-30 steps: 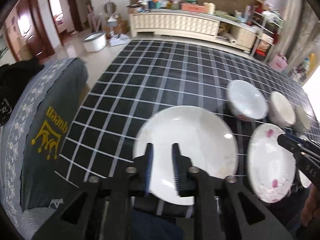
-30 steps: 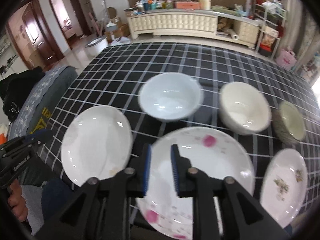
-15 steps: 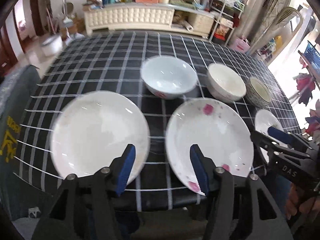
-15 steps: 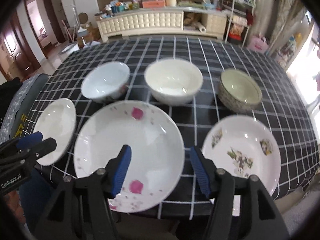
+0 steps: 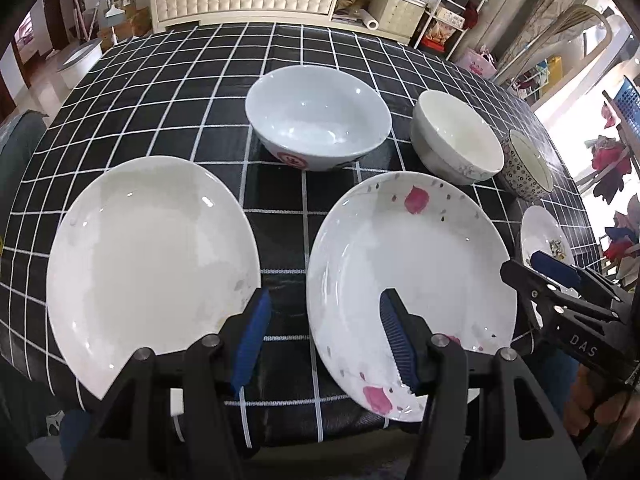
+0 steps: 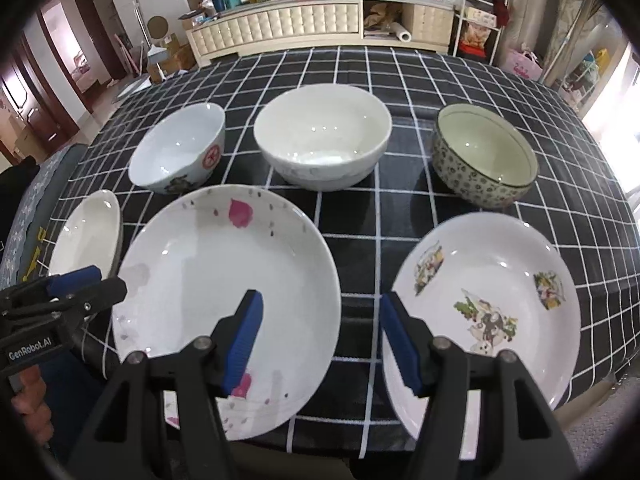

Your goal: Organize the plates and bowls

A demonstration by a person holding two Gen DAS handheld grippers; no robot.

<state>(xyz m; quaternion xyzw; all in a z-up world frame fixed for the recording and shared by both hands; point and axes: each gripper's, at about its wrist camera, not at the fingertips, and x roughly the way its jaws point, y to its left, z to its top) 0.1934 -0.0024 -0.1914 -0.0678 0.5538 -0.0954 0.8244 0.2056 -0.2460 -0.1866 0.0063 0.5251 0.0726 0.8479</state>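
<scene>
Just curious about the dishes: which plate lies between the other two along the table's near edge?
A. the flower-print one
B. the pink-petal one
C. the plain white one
B: the pink-petal plate has the plain white plate on its left and the flower-print plate on its right.

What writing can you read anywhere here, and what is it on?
"DAS" on the right gripper, cut off.
"GenRobot.AI" on the left gripper.
Red round mark on the blue-white bowl: unreadable.
Yellow print on the grey cloth: unreadable.
Sideboard box labels: too small.
</scene>
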